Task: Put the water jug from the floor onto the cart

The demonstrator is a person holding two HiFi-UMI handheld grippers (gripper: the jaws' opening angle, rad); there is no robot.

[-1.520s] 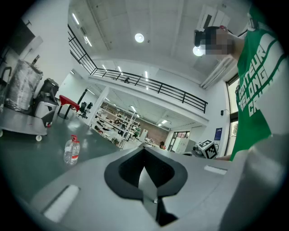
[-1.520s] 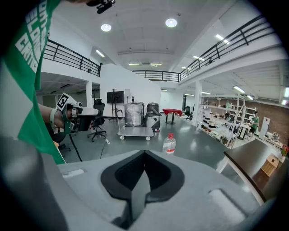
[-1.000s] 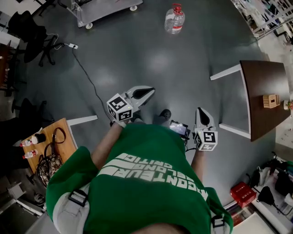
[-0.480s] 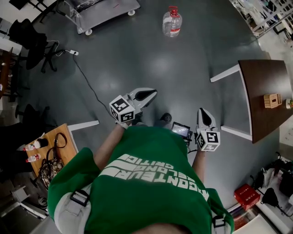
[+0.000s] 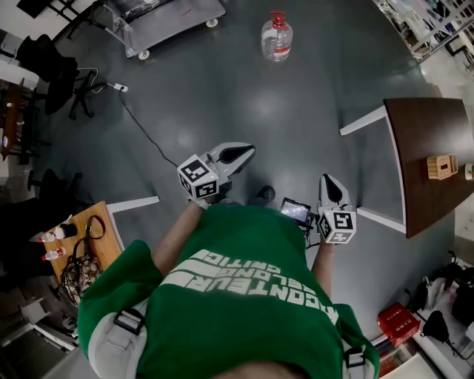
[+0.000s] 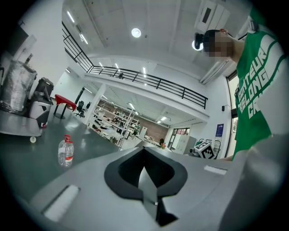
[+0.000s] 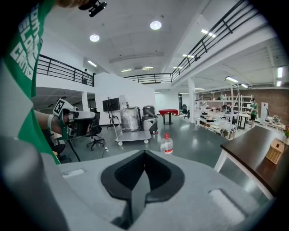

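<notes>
The clear water jug [image 5: 276,35] with a red cap stands upright on the grey floor, far ahead of me. It also shows in the left gripper view as the jug [image 6: 66,151] and in the right gripper view as the jug [image 7: 166,144]. The grey wheeled cart [image 5: 159,18] stands to the jug's left, and in the right gripper view the cart [image 7: 133,135] carries wrapped loads. My left gripper [image 5: 243,153] and right gripper [image 5: 326,182] are held close to my body, both shut and empty. Both are well short of the jug.
A dark brown table [image 5: 426,155] with white legs and a small wooden box [image 5: 442,166] stands at the right. A cable [image 5: 141,126] runs across the floor at the left, near office chairs [image 5: 52,59]. A small wooden table [image 5: 81,244] holds a bag and bottles.
The floor, the cart and the jug have slid slightly toward me in the head view as I step forward. Both grippers travel with me and stay shut.
</notes>
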